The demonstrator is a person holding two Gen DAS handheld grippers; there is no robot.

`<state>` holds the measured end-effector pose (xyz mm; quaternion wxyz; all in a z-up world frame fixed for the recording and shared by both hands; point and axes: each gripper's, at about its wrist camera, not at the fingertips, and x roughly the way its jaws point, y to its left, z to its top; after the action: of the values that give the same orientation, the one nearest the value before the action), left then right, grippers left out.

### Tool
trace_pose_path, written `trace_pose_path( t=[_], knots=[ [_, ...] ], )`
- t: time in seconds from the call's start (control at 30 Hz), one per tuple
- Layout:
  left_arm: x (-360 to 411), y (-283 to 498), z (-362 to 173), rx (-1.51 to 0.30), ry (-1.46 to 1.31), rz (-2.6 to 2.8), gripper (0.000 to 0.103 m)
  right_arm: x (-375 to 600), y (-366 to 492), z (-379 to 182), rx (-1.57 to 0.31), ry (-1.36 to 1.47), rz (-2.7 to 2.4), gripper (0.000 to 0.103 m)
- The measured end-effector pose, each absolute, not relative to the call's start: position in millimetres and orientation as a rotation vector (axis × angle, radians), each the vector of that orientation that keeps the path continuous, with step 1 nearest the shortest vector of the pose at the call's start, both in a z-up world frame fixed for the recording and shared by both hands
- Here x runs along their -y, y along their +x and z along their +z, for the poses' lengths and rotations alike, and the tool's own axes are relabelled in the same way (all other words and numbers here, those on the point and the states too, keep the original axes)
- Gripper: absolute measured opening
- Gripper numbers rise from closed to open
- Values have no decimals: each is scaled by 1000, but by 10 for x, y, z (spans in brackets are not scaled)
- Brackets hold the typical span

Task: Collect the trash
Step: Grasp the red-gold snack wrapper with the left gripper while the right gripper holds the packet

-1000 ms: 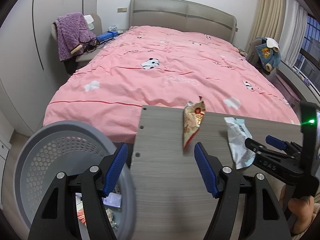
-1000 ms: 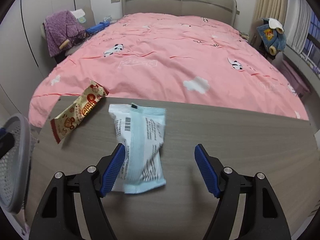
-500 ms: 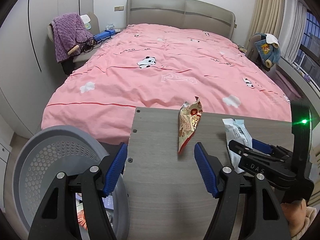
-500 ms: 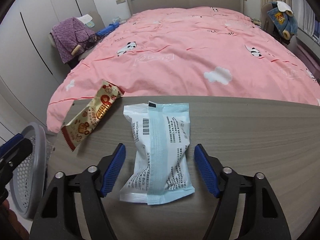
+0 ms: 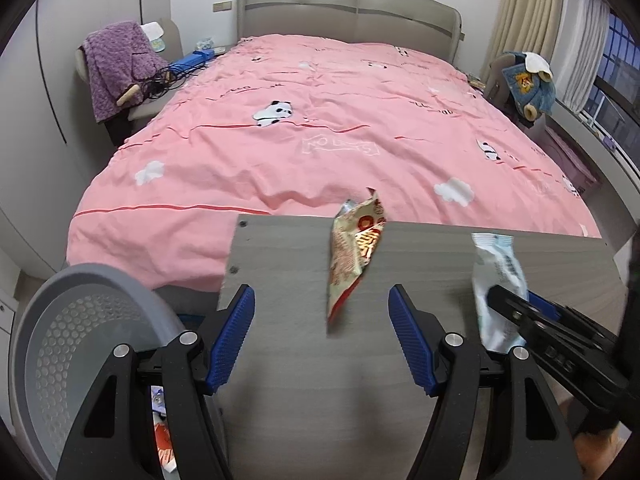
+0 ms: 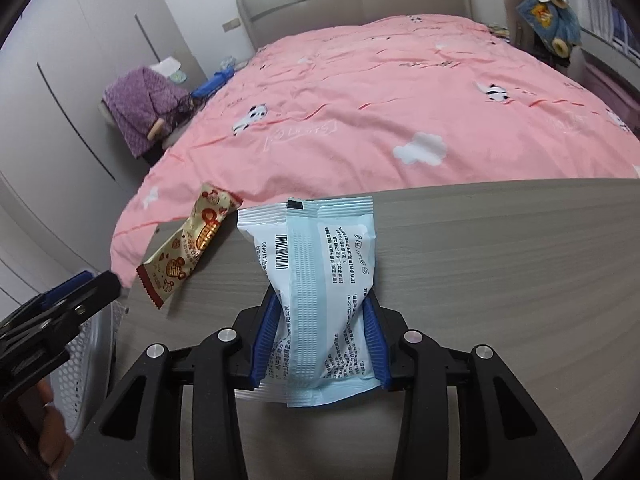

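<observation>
A grey perforated bin [image 5: 60, 344] stands on the floor at the far left, hard against the left edge of a grey wood-grain table [image 5: 288, 360]. Only the left wrist view looks down into it, where scraps of trash lie at the bottom, partly hidden behind the gripper's arm. The left gripper [image 5: 320, 332] hovers over the table's left end, its jaws spread wide with nothing between them. Just ahead of it lies a red and cream snack wrapper [image 5: 354, 252], its far tip reaching past the table's back edge toward a bed with a pink quilt [image 5: 320, 120]. To the right, the right gripper [image 6: 318, 334] has a pale blue and white packet [image 6: 316, 272] between its blue pads [image 6: 266, 334]; the jaws are closing and already pinch the packet's waist inward. Only the right wrist view shows this grip and the barcode. In the left view the packet is half hidden and blurred. The table to the right of the packet is bare. In the right wrist view a hand [image 6: 44, 432] shows at the lower left, cut off by the frame.
</observation>
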<state>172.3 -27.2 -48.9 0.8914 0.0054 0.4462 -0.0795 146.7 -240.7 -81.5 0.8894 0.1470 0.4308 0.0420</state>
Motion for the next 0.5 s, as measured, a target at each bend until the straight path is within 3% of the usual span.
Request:
trace_pose_path(
  t=[0.5],
  knots=[
    [649,2296,-845,-1037,31,-144,66,2709,1150,-770,-823,415,128,39]
  ],
)
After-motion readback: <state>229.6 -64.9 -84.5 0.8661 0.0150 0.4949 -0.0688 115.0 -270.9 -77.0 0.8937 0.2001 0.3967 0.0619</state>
